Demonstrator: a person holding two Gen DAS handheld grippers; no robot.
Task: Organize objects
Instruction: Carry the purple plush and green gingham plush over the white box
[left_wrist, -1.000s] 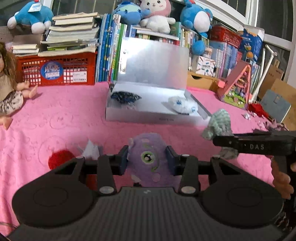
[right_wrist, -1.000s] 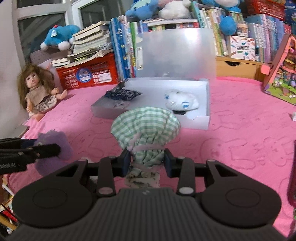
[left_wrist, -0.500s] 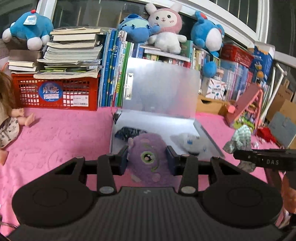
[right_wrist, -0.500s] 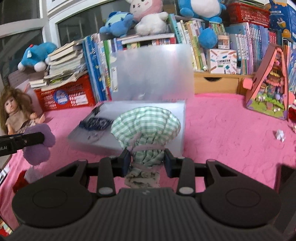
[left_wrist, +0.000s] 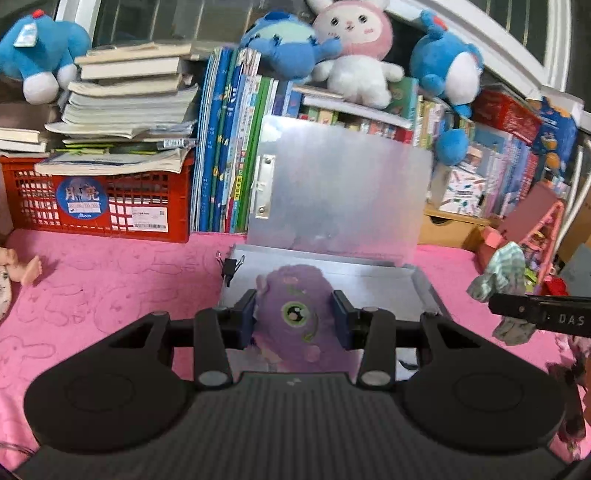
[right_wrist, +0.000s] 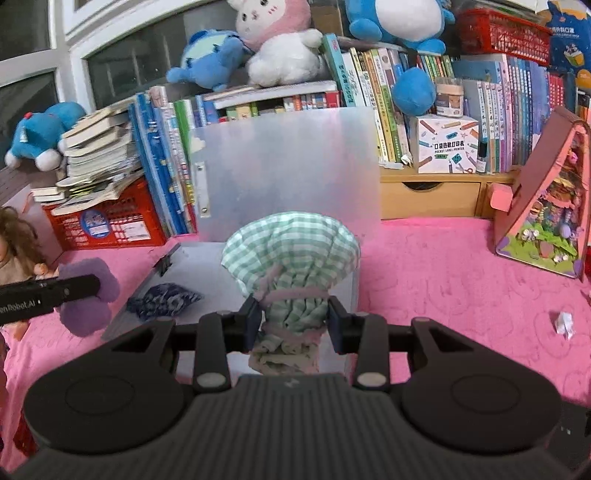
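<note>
Crowding looms at frame centre: left gripper (left_wrist: 294, 319) clamps purple plush (left_wrist: 291, 314), right gripper (right_wrist: 291, 319) pinches checked pouch (right_wrist: 291, 254), and the 2 could collide over the box (right_wrist: 207, 266).

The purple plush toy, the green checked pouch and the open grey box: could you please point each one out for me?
purple plush toy (left_wrist: 295, 314): left wrist view, on its round green eye.
green checked pouch (right_wrist: 291, 243): right wrist view, on its puffed upper part.
open grey box (left_wrist: 343, 192): left wrist view, on the raised lid.

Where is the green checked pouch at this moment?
The green checked pouch is held in the right gripper, above the open grey box; the left wrist view shows it at far right.
</note>
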